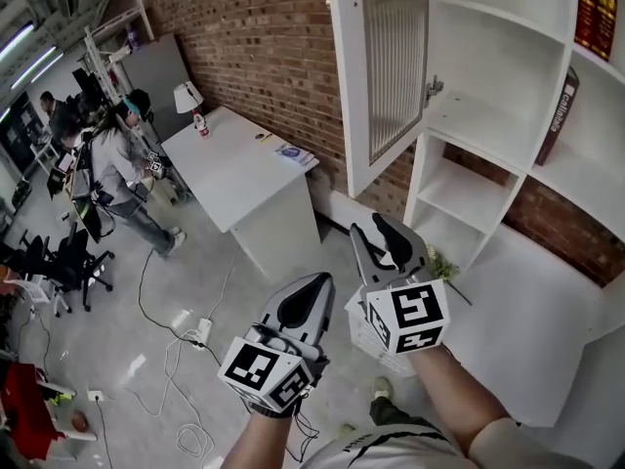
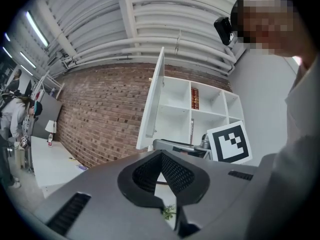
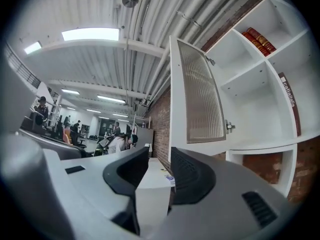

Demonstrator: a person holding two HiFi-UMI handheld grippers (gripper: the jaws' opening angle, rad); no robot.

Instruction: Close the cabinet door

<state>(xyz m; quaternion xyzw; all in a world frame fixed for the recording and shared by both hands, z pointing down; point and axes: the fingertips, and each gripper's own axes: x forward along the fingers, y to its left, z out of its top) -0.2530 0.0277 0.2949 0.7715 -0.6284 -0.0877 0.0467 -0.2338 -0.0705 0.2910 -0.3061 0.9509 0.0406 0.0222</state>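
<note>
The white cabinet door [image 1: 391, 57] with a ribbed glass pane stands swung open, hinged on the left side of the white shelf cabinet [image 1: 488, 76]. Its small metal knob [image 1: 433, 89] is on the inner face near the free edge. The right gripper view has the door [image 3: 200, 99] and knob [image 3: 229, 126] ahead and above. My right gripper [image 1: 379, 231] [image 3: 160, 156] is open and empty, below the door's lower edge and apart from it. My left gripper [image 1: 317, 279] [image 2: 161, 154] is shut on nothing, lower and to the left. The door [image 2: 152, 109] shows edge-on in the left gripper view.
A white desk [image 1: 234, 174] with a lamp [image 1: 186, 96] and a bottle [image 1: 201, 123] stands left of the cabinet against the brick wall. Books [image 1: 559, 115] sit on the shelves. A person [image 1: 117, 164], chairs and floor cables [image 1: 186, 360] are further left. A small plant [image 1: 444, 267] sits on the low white counter [image 1: 527, 320].
</note>
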